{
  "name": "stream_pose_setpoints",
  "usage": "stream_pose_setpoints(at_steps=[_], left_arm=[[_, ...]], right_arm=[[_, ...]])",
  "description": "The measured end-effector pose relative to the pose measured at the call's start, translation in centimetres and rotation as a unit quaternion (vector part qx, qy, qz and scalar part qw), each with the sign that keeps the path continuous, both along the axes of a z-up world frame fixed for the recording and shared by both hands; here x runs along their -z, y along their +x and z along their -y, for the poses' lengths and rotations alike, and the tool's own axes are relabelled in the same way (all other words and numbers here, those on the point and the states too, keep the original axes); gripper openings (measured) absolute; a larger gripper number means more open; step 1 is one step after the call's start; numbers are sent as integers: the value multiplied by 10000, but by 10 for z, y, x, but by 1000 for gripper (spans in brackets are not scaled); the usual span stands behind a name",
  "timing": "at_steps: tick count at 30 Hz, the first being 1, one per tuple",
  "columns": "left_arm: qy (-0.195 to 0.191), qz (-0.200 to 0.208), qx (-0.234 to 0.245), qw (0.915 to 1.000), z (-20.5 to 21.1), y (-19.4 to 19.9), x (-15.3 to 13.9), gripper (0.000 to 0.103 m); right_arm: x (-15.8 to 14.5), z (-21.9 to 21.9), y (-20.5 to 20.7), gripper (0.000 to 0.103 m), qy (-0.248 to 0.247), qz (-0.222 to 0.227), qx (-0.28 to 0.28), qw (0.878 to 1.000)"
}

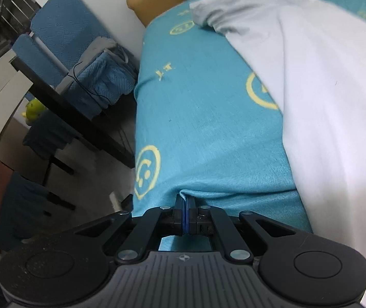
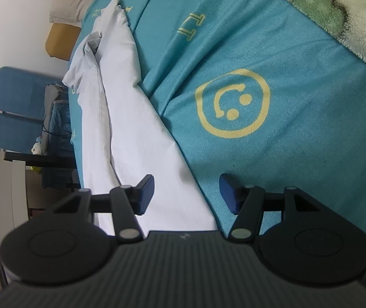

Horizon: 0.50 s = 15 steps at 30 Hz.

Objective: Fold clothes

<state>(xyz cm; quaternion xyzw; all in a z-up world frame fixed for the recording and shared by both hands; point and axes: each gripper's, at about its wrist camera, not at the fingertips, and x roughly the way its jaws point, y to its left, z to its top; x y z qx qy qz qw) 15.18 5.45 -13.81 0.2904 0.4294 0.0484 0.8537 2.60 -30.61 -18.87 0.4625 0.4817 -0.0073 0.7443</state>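
- My left gripper (image 1: 185, 211) has its jaws pressed together, and a small raised pleat of the teal bedsheet (image 1: 208, 133) is caught between the blue pads at the near edge of the bed.
- My right gripper (image 2: 186, 192) is spread wide, blue pads well apart and holding nothing; it hangs over the lower end of the white garment (image 2: 131, 128).
- In the right wrist view the white garment lies on the teal bedsheet (image 2: 298, 154) as a long, loosely bunched strip running away from me, its far end crumpled and partly folded over on itself.
- One pad of my right gripper is over the white garment, the other over bare sheet just beside it.
- In the left wrist view the white garment (image 1: 324, 102) spreads broad and smooth, well apart from my pinched pads.
- A yellow smiley face print (image 2: 231, 104) sits on the sheet just beside the garment's edge.
- A fuzzy cream and green blanket (image 2: 324, 7) lies at the far corner of the sheet, away from the garment.
- Off the bed's side stands a blue chair (image 1: 62, 30) with blue cloth heaped on it.
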Motion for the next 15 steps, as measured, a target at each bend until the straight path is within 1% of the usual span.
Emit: stream_pose_setpoints(at_steps=[2, 3, 4, 5, 6, 7, 8, 9, 10, 11, 12, 13, 14, 15], left_arm=[[260, 76, 101, 9996, 6, 5, 11, 1], [233, 105, 88, 9996, 4, 9, 13, 1], [83, 89, -4, 9999, 1, 10, 9, 2], [-141, 40, -132, 9998, -2, 11, 2, 2], [-450, -9, -275, 9986, -7, 11, -6, 4], [-848, -58, -431, 9954, -13, 9, -17, 13], [-1245, -107, -586, 9904, -20, 7, -27, 16], [-1636, -144, -719, 9838, -26, 3, -39, 25], [-1997, -174, -816, 9763, -32, -4, -51, 38], [-2323, -192, -894, 9683, -37, -13, -62, 43], [-2675, -207, -954, 9586, -40, -21, -71, 49], [-3063, -239, -1000, 9464, -44, -31, -78, 51], [-3446, -271, -1045, 9325, -48, -40, -86, 53], [-3823, -347, -1072, 9171, -52, -50, -91, 57]], right_arm=[[0, 0, 0, 59, -40, 15, -5, 10000], [1, 0, 0, 59, -36, 17, -9, 10000], [1, 1, 1, 59, -15, 20, -3, 10000], [2, 2, 1, 59, 8, 24, 6, 10000], [2, 3, 1, 59, 31, 28, 15, 10000], [2, 3, 1, 59, 31, 39, 4, 10000], [1, 2, 1, 59, 26, 52, -12, 10000], [0, 2, 1, 59, 22, 65, -27, 10000], [-1, 1, 0, 59, 31, 80, -55, 9999], [-1, 0, 0, 59, 43, 96, -84, 9999], [-2, 0, -1, 59, 54, 106, -92, 9999], [-2, 0, -1, 59, 64, 115, -95, 9999], [-3, 0, -2, 59, 75, 124, -98, 9998], [-3, 0, -3, 59, 85, 133, -102, 9998]])
